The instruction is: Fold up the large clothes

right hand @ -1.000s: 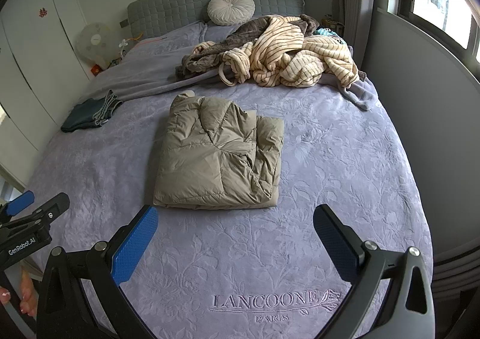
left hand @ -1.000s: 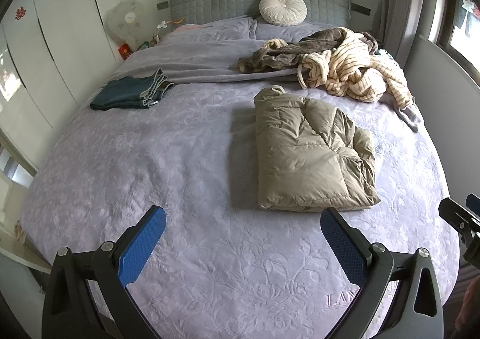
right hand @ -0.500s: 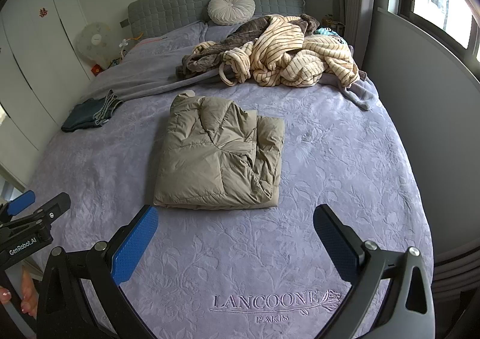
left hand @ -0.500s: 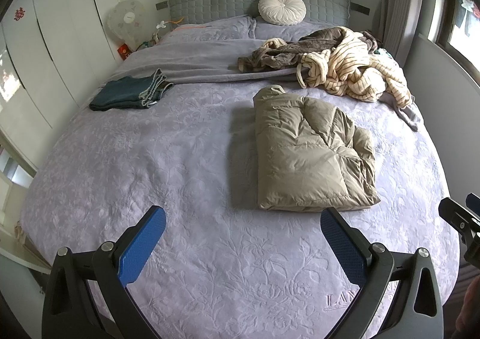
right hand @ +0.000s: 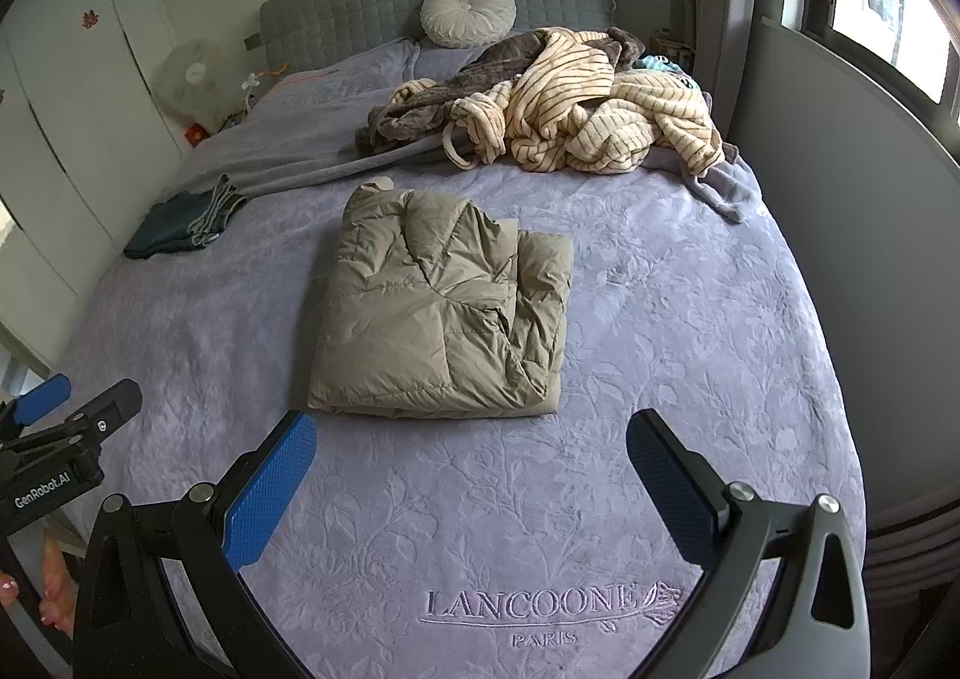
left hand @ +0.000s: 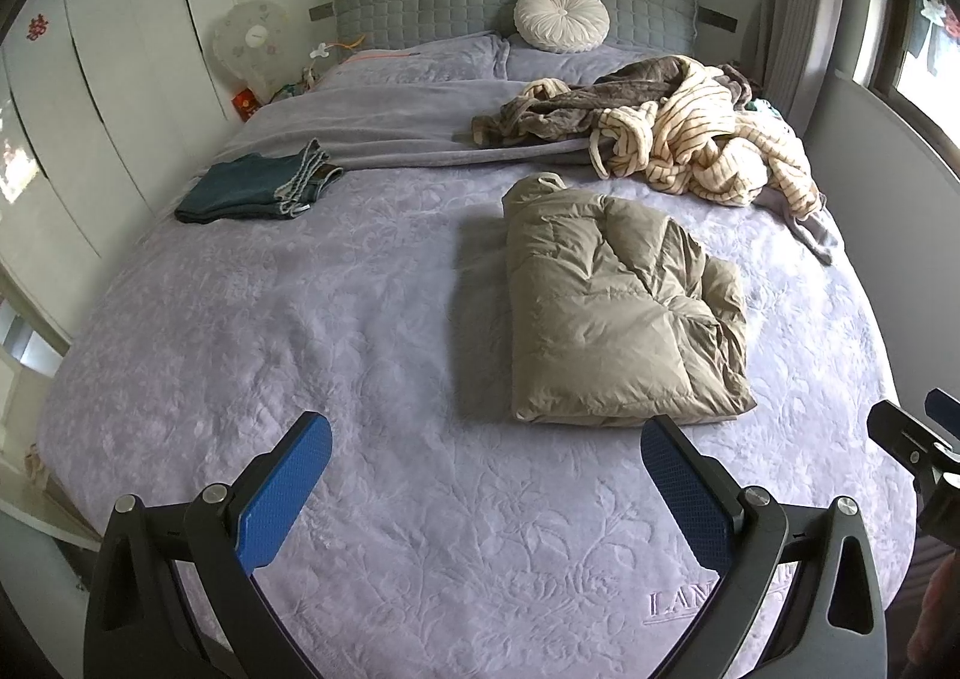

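item: khaki puffer jacket [left hand: 618, 307], folded into a compact rectangle, mid-bed [left hand: 360, 319]. folded jeans [left hand: 252, 187] at far left edge. striped robe pile [right hand: 588, 114] near headboard, unfolded, judged remaining work. left tool [left hand: 486, 469] and right tool [right hand: 471, 460]: both spread wide, holding nothing, hovering at the bed's near end.
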A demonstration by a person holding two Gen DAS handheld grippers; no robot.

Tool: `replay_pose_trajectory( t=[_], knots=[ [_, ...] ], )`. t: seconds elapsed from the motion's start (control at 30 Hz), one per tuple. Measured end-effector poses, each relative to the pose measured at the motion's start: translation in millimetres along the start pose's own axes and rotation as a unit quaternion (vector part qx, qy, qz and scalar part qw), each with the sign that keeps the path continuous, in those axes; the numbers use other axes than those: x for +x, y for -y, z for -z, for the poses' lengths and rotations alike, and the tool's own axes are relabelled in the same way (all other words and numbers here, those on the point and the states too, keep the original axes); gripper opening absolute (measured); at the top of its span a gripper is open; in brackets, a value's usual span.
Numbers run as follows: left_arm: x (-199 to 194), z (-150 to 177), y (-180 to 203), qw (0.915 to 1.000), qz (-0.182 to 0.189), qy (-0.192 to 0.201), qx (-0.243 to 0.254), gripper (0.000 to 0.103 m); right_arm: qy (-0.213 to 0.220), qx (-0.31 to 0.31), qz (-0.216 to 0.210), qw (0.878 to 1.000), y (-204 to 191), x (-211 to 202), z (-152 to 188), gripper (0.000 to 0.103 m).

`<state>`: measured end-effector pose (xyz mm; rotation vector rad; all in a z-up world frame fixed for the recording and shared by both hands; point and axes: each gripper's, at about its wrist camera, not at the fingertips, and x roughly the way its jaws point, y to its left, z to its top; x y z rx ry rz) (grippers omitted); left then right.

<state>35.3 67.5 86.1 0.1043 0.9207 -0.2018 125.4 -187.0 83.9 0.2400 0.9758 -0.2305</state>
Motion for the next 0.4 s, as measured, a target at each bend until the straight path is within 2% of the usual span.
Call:
replay_pose_trajectory(
  t=[0.4],
  knots=[
    [1.4, -3.7, 5.7, 0.9999, 0.004, 0.004, 0.01, 0.103, -0.001, 0.0, 0.0, 1.0, 1.9, 0.3, -1.5, 0.103]
  ],
)
